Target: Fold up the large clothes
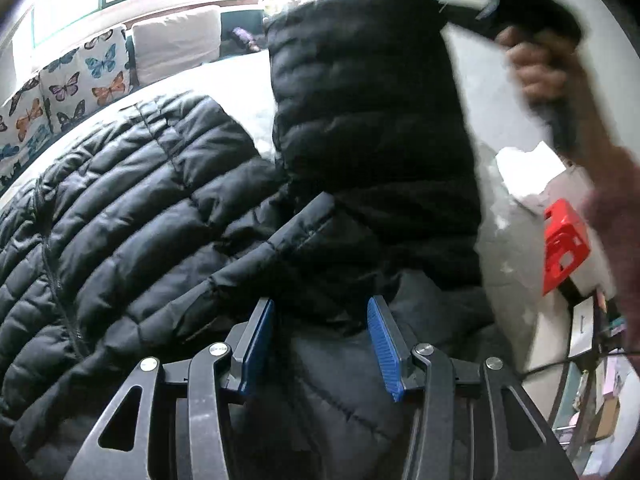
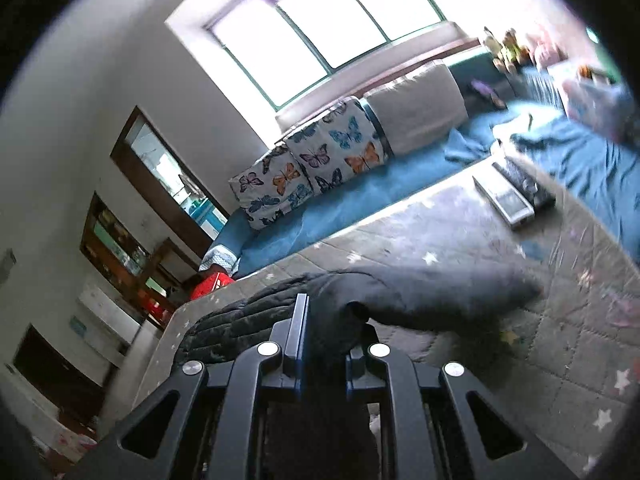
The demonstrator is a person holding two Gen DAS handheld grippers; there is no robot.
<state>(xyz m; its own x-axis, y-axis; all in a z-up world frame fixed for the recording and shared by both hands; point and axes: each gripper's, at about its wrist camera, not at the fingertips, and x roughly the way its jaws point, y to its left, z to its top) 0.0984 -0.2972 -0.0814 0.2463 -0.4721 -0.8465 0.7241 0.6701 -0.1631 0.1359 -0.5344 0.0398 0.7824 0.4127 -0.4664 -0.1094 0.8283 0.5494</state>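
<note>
My right claw (image 2: 328, 332) is clamped on the jacket (image 1: 160, 208) sleeve, raised, tilted slightly down. My left claw (image 1: 320, 344), half open and empty, points steeply down over the jacket.

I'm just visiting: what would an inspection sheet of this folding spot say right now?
Surface: quilted star-print cover.
Job's things: black puffer jacket spread out, its sleeve lifted.
Clutter: two flat devices at the far edge.
Grippers: left gripper jaws apart over the jacket; right gripper shut on the sleeve.
Cables: thin black cable.
Surroundings: butterfly cushions, window, red crate.
</note>
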